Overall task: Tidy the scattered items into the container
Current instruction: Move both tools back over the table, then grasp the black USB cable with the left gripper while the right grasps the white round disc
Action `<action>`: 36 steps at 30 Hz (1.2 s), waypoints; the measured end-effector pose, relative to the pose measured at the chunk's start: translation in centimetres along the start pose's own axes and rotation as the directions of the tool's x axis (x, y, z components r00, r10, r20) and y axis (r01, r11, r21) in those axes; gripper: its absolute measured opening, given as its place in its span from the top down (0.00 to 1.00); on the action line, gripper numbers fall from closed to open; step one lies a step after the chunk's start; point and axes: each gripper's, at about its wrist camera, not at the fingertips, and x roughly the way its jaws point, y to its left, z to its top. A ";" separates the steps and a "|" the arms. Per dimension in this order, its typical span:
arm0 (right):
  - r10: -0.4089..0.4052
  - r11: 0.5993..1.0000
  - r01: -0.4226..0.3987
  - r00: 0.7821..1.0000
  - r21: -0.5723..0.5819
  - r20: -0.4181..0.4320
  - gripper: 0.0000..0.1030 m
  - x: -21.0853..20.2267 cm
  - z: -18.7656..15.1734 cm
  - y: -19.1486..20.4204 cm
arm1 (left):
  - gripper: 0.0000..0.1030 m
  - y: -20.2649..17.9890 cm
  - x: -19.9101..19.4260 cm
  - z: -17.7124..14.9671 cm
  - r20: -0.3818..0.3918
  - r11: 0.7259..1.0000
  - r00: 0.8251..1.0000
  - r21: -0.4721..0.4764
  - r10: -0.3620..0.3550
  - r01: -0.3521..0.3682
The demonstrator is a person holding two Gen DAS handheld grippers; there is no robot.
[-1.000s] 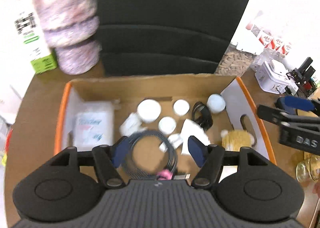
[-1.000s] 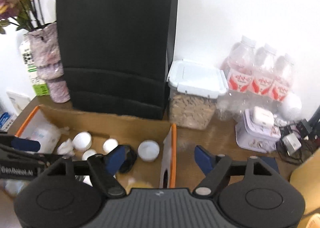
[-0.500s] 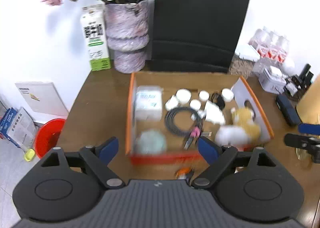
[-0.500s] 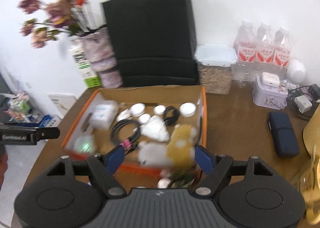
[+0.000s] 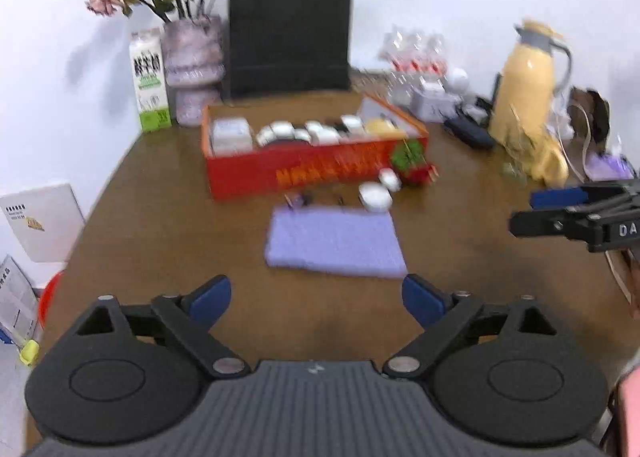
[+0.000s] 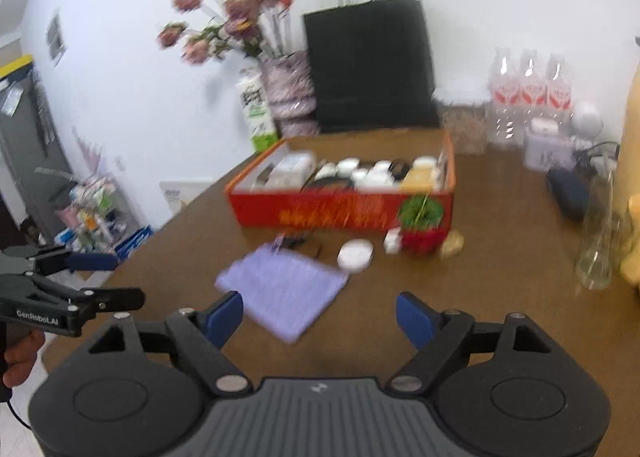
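Observation:
The red-orange cardboard box (image 5: pixel 304 173) (image 6: pixel 340 213) stands mid-table, holding white jars, a cable, a tissue pack and a plush toy. In front of it lie a folded purple cloth (image 5: pixel 334 243) (image 6: pixel 282 291), a white round jar (image 5: pixel 375 197) (image 6: pixel 355 255), a smaller white item (image 5: pixel 390 178) and a small red-potted green plant (image 5: pixel 412 163) (image 6: pixel 420 223). My left gripper (image 5: pixel 316 297) is open and empty, well back from the cloth. My right gripper (image 6: pixel 320 315) is open and empty, also near the table's front edge.
Behind the box stand a black paper bag (image 5: pixel 288 33), a flower vase (image 5: pixel 192 65) and a milk carton (image 5: pixel 149 81). At the right are a yellow thermos (image 5: pixel 528 97), water bottles (image 6: pixel 528 97), a glass vase (image 6: pixel 600 241) and a dark case (image 6: pixel 568 193).
Both grippers have pulled far back and up from over the box to the table's front. The left jaws have widened. The cloth and small items in front of the box have come into view.

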 end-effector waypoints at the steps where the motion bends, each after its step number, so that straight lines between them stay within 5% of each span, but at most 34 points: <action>1: 0.001 1.000 -0.001 1.000 -0.015 0.020 0.19 -0.3 -1.6 0.6 | 0.08 -0.8 0.0 -1.3 -0.008 1.000 1.000 0.013 -0.016 0.016; 6: -0.034 0.998 0.037 0.998 -0.050 0.061 0.19 -1.2 -7.3 2.4 | 0.08 -2.0 0.7 -4.6 -0.081 0.995 0.992 0.000 -0.095 0.095; 8: -0.046 0.999 0.047 0.996 -0.014 0.079 0.19 -1.5 -8.4 2.1 | 0.08 -2.0 1.2 -4.6 -0.086 0.997 0.994 0.012 -0.073 0.074; 14: -0.145 0.988 0.149 0.984 -0.036 0.099 0.19 -1.2 -8.6 1.3 | 0.12 -0.7 4.5 -1.8 -0.047 1.000 0.999 -0.016 -0.016 0.016; 19: -0.139 0.990 0.140 0.987 -0.010 0.078 0.20 0.0 -8.1 -0.1 | 0.21 -0.1 9.5 1.5 -0.017 1.000 1.000 0.014 0.026 -0.026; 22: -0.139 0.990 0.139 0.988 -0.002 0.066 0.21 1.1 -7.9 -0.4 | 0.38 0.1 13.2 2.9 -0.019 0.990 0.992 0.064 0.128 -0.127; 25: -0.128 0.992 0.128 0.990 0.005 0.060 0.22 2.1 -7.6 -0.6 | 0.48 1.3 15.8 3.6 -0.077 0.993 0.990 0.020 0.117 -0.116; 28: -0.119 0.993 0.118 0.991 0.009 0.055 0.22 3.0 -7.2 -0.8 | 0.79 1.6 15.5 3.4 -0.062 0.993 0.991 0.015 0.119 -0.118; 36: -0.070 0.998 0.070 0.997 0.006 0.039 0.22 6.0 -5.5 -0.6 | 0.82 -0.5 10.4 -1.1 -0.030 0.991 0.993 0.074 0.113 -0.111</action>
